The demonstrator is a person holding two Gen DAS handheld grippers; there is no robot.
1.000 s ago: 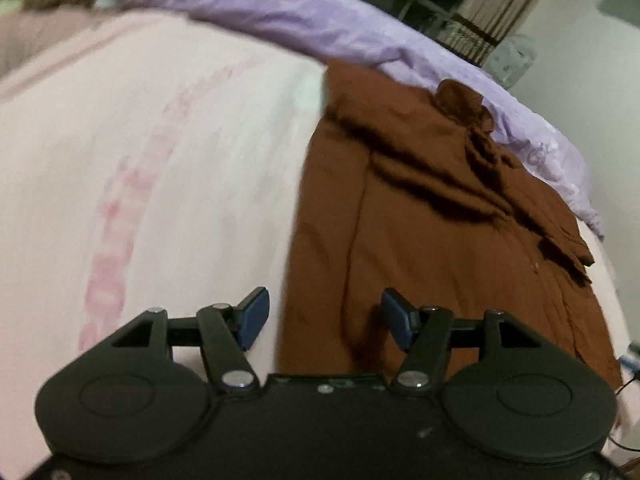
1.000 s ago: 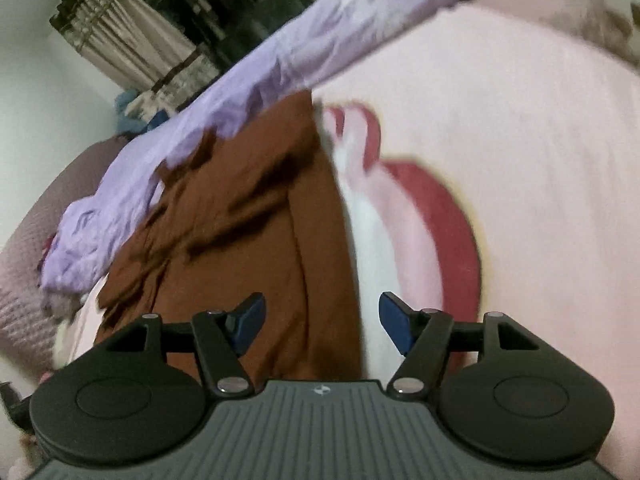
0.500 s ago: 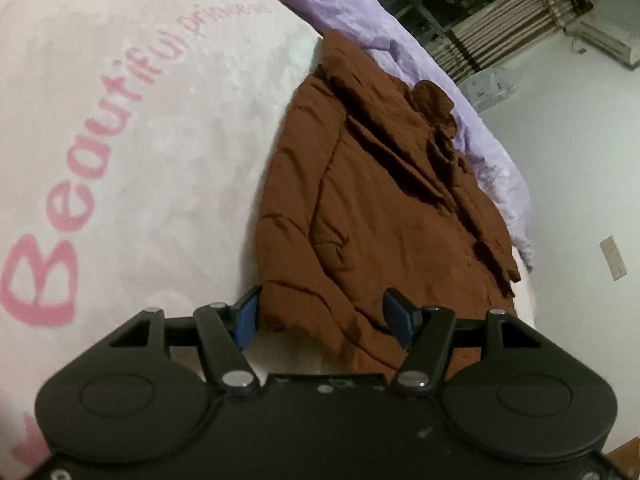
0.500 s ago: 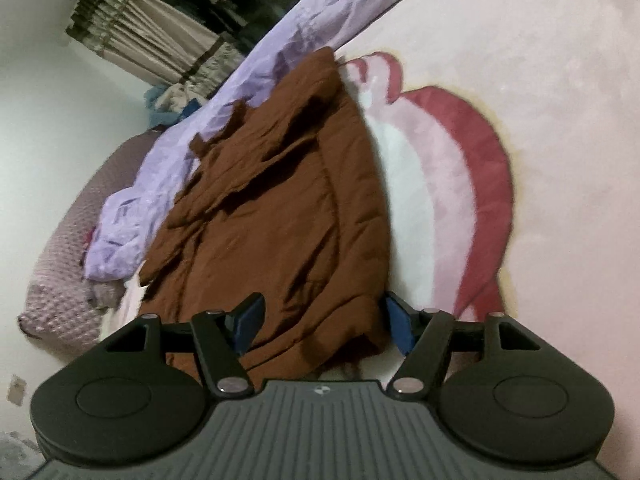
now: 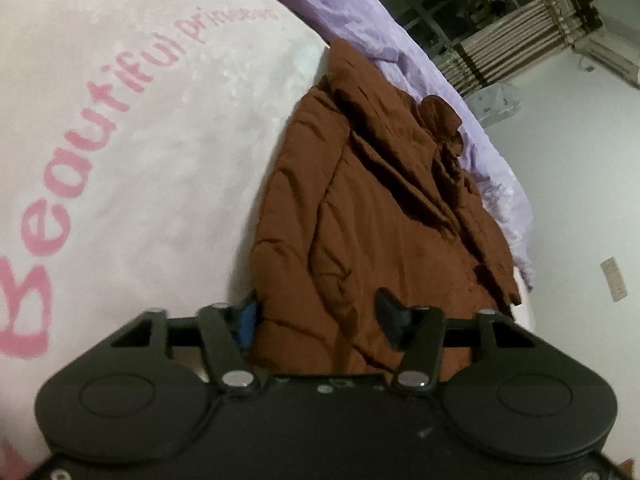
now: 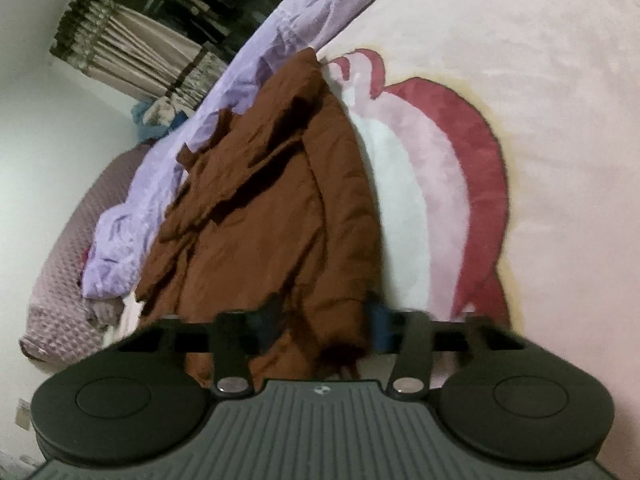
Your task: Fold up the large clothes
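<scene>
A brown padded jacket [image 5: 380,184] lies lengthwise on a pink blanket [image 5: 140,140], collar at the far end and hem toward me. My left gripper [image 5: 316,316] is at the hem's left corner, its jaws closing, with the puffy cloth filling the gap and touching both blue pads. In the right wrist view the same jacket [image 6: 272,200] runs away from me. My right gripper [image 6: 323,320] sits at the hem's right corner, jaws closing, and the bunched hem is pinched between its pads.
The blanket [image 6: 560,80] carries pink lettering and a red-and-white figure. A crumpled purple sheet [image 5: 360,12] borders the jacket's far side. A mauve quilted cover [image 6: 60,272] lies at the bed's edge. Curtains [image 6: 132,52] and a white wall stand beyond.
Both grippers came down to the jacket's hem, and the cloth now sits between their pads. The right jaws have narrowed visibly; the left jaws have narrowed slightly.
</scene>
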